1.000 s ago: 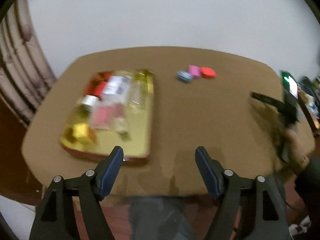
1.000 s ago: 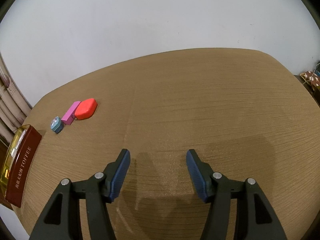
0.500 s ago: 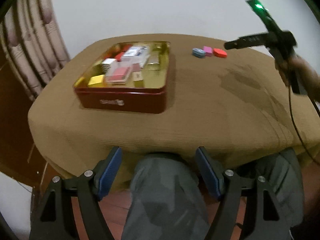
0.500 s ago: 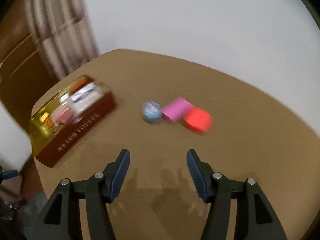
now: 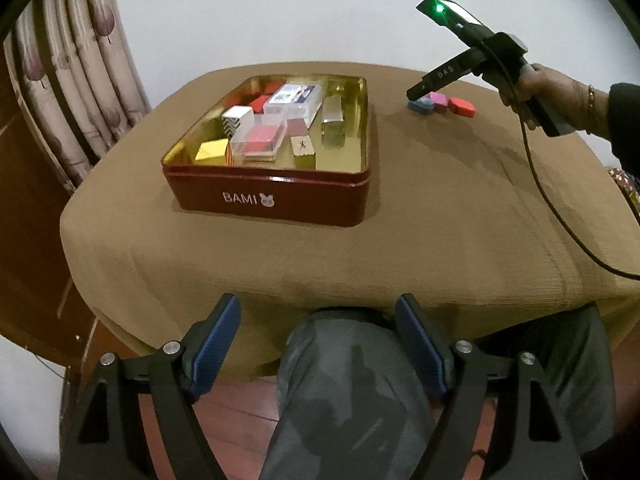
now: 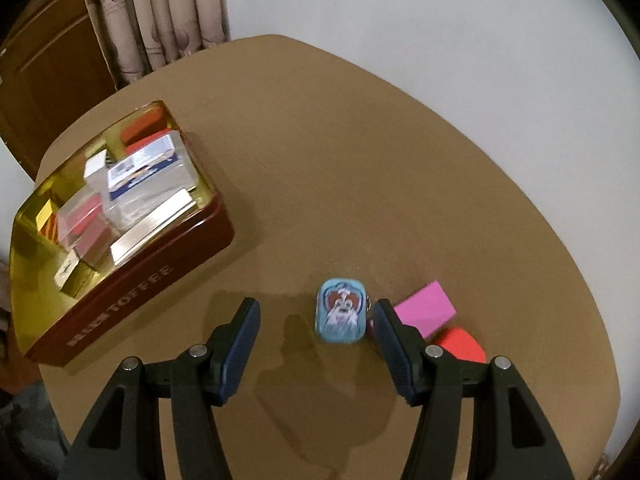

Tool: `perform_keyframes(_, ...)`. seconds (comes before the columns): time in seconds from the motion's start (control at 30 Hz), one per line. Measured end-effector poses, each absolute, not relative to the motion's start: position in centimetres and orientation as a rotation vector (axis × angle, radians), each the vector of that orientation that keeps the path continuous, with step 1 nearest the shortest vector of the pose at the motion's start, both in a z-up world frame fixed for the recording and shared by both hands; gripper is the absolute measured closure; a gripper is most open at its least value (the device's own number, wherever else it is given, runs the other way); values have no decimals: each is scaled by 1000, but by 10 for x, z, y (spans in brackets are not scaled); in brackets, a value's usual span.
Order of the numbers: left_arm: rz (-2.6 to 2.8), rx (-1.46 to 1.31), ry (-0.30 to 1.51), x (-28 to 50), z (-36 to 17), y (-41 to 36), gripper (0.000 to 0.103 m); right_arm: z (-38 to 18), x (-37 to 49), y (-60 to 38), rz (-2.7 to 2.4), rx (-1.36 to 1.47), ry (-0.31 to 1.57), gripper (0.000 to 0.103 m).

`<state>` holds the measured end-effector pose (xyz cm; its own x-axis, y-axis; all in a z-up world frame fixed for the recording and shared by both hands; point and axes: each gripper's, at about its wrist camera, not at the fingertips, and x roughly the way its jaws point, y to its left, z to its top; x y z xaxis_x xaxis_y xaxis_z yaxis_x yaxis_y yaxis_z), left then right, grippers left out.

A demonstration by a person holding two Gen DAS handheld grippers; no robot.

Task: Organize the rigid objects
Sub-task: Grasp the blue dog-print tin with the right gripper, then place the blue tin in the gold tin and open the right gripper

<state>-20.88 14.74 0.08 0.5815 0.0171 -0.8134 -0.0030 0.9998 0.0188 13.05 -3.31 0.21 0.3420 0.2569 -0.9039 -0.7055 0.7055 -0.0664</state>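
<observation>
A red tin [image 5: 272, 200] with a gold inside holds several small boxes; it also shows in the right wrist view [image 6: 132, 276]. A small blue tin [image 6: 342, 317], a pink box [image 6: 426, 308] and a red box [image 6: 460, 344] lie in a row on the tan tablecloth. My right gripper [image 6: 316, 332] is open and hovers over them, the blue tin between its fingers, nearer the right one. In the left wrist view the right gripper's tips [image 5: 418, 94] hang above the three objects [image 5: 440, 104]. My left gripper [image 5: 320, 344] is open and empty, held off the table's near edge above the person's knees.
The table [image 5: 440, 220] has a rounded edge, with a white wall behind it. Curtains [image 5: 80, 80] and a wooden door stand at the left. The right gripper's cable [image 5: 552, 208] trails over the table's right side. The person's legs [image 5: 352, 392] are below the left gripper.
My right gripper swung left and dropped over the three small objects, so the blue tin now sits between its fingers. My left gripper pulled back off the table toward the person's knees.
</observation>
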Motion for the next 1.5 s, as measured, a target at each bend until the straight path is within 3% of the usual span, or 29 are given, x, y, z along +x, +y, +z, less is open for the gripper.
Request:
perform_keyframes(0.17,14,-5,991,-205,-8,153,27,-14,141,-28,655,-536,1081,51)
perform_keyframes(0.2,16,-8,1001,-204,-10,154,27,-18,143,-27,651,-540,1093,56)
perform_keyframes(0.23,17,-12,1010,-203,-12,155,27,-22,144,-27,653,-535,1114,70)
perform_keyframes(0.27,20,-19,1020,-202,-13,157,27,-24,144,-28,655,-533,1120,72)
perform_keyframes(0.47,39,-56,1045,-201,-16,163,27,-16,135,-36,631,-462,1113,72)
perform_keyframes(0.8,59,-75,1032,-207,-9,165,22,60,43,8,877,-248,1044,72)
perform_keyframes(1.5,51,-146,1035,-206,-4,178,22,11,35,82,752,-275,1185,72)
